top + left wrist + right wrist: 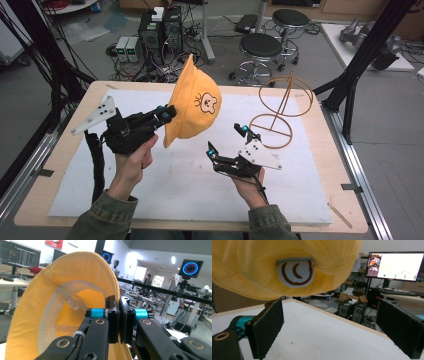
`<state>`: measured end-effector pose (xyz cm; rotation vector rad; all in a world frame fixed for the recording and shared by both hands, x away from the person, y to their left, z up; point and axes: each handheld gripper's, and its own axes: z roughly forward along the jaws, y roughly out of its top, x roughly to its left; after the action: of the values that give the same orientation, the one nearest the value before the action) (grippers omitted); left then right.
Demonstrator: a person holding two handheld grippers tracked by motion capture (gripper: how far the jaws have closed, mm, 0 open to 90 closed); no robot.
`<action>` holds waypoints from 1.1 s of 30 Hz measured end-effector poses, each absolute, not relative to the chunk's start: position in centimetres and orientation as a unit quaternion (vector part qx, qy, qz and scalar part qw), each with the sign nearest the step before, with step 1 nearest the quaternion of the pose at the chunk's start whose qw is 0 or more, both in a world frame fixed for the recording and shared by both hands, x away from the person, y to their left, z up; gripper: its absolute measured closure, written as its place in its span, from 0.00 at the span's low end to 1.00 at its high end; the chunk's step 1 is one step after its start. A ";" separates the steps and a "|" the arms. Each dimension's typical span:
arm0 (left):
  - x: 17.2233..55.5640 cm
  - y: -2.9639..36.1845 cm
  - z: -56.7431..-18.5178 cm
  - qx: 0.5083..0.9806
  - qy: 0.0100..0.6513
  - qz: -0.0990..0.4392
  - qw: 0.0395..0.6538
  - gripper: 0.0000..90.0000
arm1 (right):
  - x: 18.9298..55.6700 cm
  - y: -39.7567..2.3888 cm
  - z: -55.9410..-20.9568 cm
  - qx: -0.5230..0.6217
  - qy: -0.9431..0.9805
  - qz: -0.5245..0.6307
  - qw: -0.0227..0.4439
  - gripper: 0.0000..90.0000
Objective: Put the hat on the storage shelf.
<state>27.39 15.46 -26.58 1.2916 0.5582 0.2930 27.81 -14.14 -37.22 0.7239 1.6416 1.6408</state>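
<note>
A yellow bucket hat (192,102) with a bear face on its crown hangs in the air above the white mat. My left gripper (167,113) is shut on its brim, and in the left gripper view the jaws pinch the brim's edge (119,315) with the hat's pale lining (65,310) facing me. My right gripper (226,138) is open, low over the mat, just right of and below the hat. In the right gripper view the hat (287,265) hangs above the spread pads (268,327), apart from them.
A wire hat stand (280,112) of thin orange rod stands on the mat's (175,180) back right part. Behind the table are stools (260,50), computer boxes (160,30) and cables. Black frame posts (360,60) flank the table's sides.
</note>
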 end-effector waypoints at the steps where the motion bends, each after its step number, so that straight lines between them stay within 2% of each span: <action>1: 27.2 15.4 -26.5 0.592 0.253 0.132 0.753 0.96 | 27.8 -13.9 -37.1 0.278 0.634 0.635 0.343 0.09; 4: 26.9 15.1 -26.3 0.593 0.247 0.130 0.756 0.96 | 27.8 -13.5 -36.8 0.271 0.632 0.643 0.339 0.14; 17: 26.4 14.0 -26.7 0.595 0.232 0.104 0.763 0.96 | 27.0 -12.0 -36.3 0.243 0.629 0.659 0.334 0.21; 21: 26.3 13.7 -26.8 0.591 0.230 0.096 0.768 0.96 | 26.8 -12.0 -36.3 0.244 0.627 0.666 0.321 0.29; 29: 25.9 13.2 -26.8 0.584 0.217 0.074 0.778 0.96 | 27.0 -11.7 -36.6 0.252 0.630 0.676 0.287 0.28; 33: 25.9 13.1 -26.9 0.586 0.215 0.066 0.778 0.96 | 27.1 -11.7 -36.6 0.256 0.628 0.676 0.289 0.29</action>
<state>25.92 13.10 -26.86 1.2673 0.4654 0.1429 27.07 -11.70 -36.56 0.6818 1.6747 1.8041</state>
